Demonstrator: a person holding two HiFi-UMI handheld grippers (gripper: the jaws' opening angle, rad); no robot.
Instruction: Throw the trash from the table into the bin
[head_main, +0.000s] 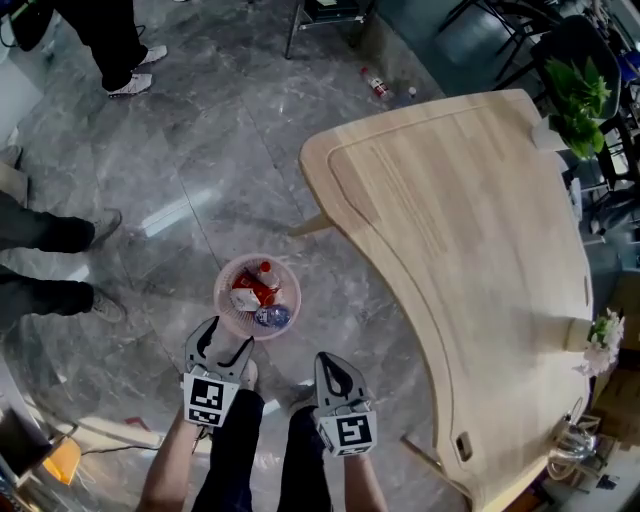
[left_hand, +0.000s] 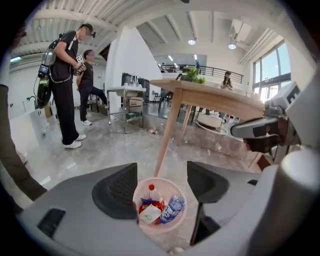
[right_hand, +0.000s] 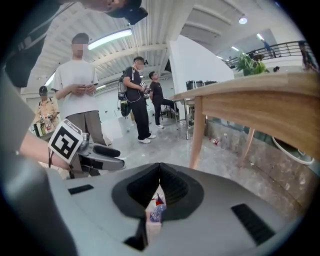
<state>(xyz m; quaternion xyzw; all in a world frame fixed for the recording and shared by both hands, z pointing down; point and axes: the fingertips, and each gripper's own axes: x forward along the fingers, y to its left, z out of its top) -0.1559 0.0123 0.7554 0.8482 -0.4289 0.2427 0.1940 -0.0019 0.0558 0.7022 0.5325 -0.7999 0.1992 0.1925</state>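
A pink mesh bin (head_main: 257, 297) stands on the grey floor left of the wooden table (head_main: 470, 250). Inside it lie a red-capped bottle, a red wrapper, a white carton and a blue-labelled bottle (left_hand: 172, 207). My left gripper (head_main: 224, 340) hovers just on the near side of the bin; its jaws stand open with nothing between them, and the bin (left_hand: 160, 205) shows in the gap of the left gripper (left_hand: 161, 172). Beside it, my right gripper (head_main: 330, 362) is shut and empty, pads meeting (right_hand: 160, 167), with the bin (right_hand: 155, 212) glimpsed below them.
A table leg (left_hand: 167, 127) stands right behind the bin. A green plant (head_main: 578, 95) and pale flowers (head_main: 605, 330) sit at the table's far edges. A bottle (head_main: 378, 85) lies on the floor beyond the table. Several people (right_hand: 80, 95) stand to the left.
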